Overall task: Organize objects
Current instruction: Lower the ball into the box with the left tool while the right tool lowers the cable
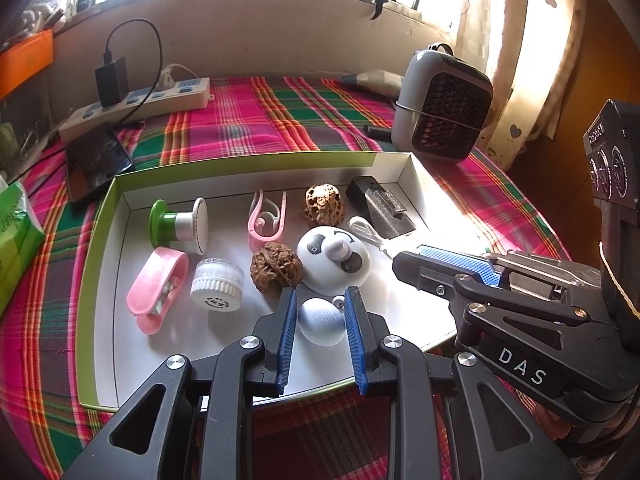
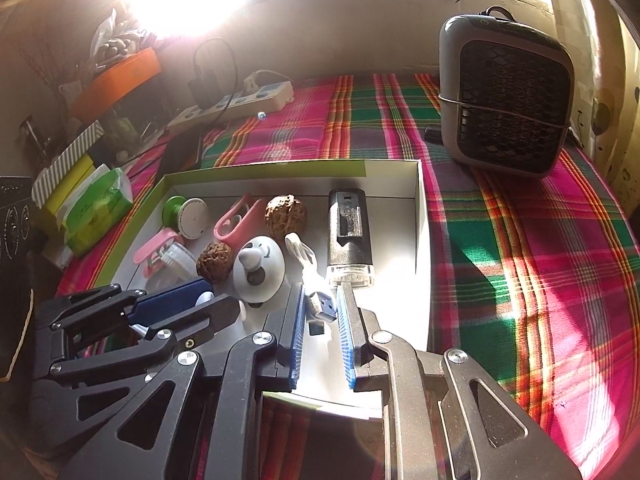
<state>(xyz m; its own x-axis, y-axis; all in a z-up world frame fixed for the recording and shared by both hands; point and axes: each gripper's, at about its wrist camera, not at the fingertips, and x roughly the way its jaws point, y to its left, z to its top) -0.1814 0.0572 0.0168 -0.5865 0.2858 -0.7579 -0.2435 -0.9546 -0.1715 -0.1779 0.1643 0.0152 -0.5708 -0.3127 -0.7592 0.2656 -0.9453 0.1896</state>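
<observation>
A white box lid with a green rim [image 1: 100, 240] [image 2: 422, 220] lies on the plaid cloth and holds several small things. My left gripper [image 1: 320, 300] [image 2: 224, 296] is shut on a pale egg-shaped object [image 1: 322, 322] low over the lid's near part. My right gripper [image 2: 320, 292] [image 1: 406, 258] is shut on the USB plug [image 2: 322, 308] of a white cable [image 2: 300, 252] [image 1: 368, 232]. A panda-faced white dome [image 1: 332, 256] [image 2: 260, 268] sits just beyond both grippers. Two walnuts [image 1: 276, 268] [image 1: 323, 204] lie beside it.
Also in the lid: pink clips [image 1: 156, 288] [image 1: 266, 216], a green and white spool [image 1: 180, 222], a white ribbed cap [image 1: 218, 284], a black stick-shaped device [image 1: 380, 208]. A grey fan heater [image 1: 444, 104], power strip [image 1: 160, 100], phone [image 1: 96, 160] and green tissue pack [image 1: 16, 240] surround it.
</observation>
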